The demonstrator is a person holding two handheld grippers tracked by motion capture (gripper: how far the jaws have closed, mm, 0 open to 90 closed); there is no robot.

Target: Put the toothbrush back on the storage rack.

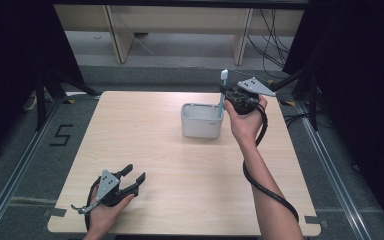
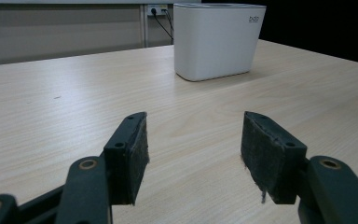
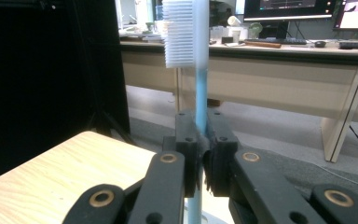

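We see the right gripper (image 1: 228, 95) held up at the far right of the tabletop (image 1: 145, 145), its jaws clamped together on the blue handle of a toothbrush (image 1: 223, 90). The toothbrush stands upright, white bristle head at the top, and its lower end reaches down to the right rim of a white holder (image 1: 201, 125) that sits on the tabletop just beside the hand; whether the tip is inside the holder we cannot tell. In the right gripper view the toothbrush (image 3: 198, 93) rises straight between the pressed pads. Our left gripper (image 1: 132, 179) rests low near the front left corner, well apart from the holder, its jaws spread apart with nothing between them.
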